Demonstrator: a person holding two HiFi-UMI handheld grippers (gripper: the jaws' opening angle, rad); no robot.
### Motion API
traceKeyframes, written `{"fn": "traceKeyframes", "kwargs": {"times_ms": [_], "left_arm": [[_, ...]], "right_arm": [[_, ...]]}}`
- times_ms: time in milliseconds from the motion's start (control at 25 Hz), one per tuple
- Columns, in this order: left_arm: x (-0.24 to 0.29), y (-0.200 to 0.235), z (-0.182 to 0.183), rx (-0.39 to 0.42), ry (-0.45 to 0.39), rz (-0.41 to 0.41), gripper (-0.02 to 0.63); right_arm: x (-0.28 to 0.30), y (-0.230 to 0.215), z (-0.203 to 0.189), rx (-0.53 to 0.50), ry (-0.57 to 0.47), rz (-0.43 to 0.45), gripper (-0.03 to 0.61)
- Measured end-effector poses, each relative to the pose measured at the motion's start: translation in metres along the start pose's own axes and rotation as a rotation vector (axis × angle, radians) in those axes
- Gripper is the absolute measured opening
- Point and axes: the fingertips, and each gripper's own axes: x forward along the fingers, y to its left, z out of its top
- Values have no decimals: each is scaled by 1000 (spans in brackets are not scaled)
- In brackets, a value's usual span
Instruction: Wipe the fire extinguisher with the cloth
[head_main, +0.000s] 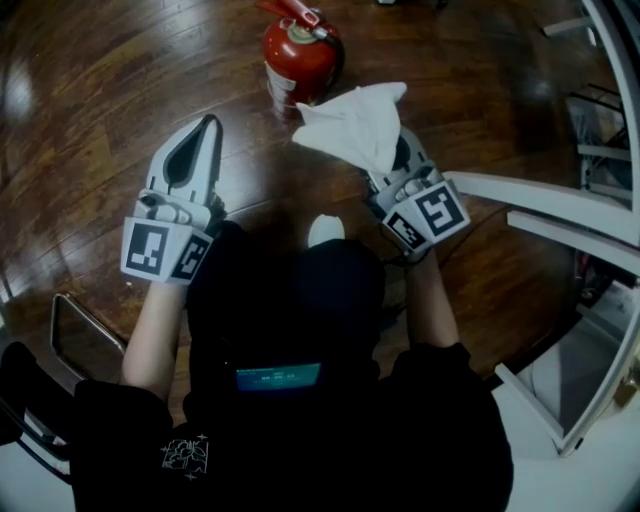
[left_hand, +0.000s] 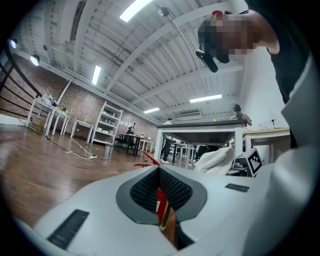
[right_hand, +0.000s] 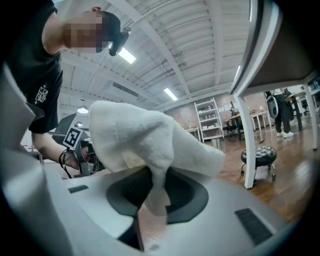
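right gripper (head_main: 397, 152) fingers clenched on white cloth (head_main: 355, 125) | left gripper (head_main: 207, 125) fingers closed, empty | risk: thin pinch slips while wiping; unbraced fire extinguisher (head_main: 298, 58) topples

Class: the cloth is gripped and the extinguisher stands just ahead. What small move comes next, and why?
Probably ease the right hand-held gripper forward and left so the cloth presses on the fire extinguisher. The cloth is clamped in its jaws, close beside the extinguisher; the left hand-held gripper is shut and empty.
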Motion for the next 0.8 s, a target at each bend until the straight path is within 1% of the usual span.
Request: {"fn": "traceKeyframes", "kwargs": {"times_ms": [80, 160, 320, 480, 680, 800], "left_arm": [[0, -7, 28, -12, 21, 9, 3], [-3, -23, 65, -27, 42, 4, 3], [-13, -59, 152, -46, 58, -11, 3], [-25, -94, 246, -56, 65, -33, 4], [-52, -129, 362, -58, 59, -44, 3], [-72, -149, 419, -61, 60, -50, 3]], "right_arm": [[-8, 5, 31, -6, 13, 4, 95], [-22, 16, 72, -3, 28, 10, 95], [-48, 48, 170, -26, 34, 13, 95], [-75, 79, 268, 1, 25, 13, 97], [-105, 131, 378, 21, 22, 13, 97], [-123, 161, 436, 32, 5, -1, 97]]}}
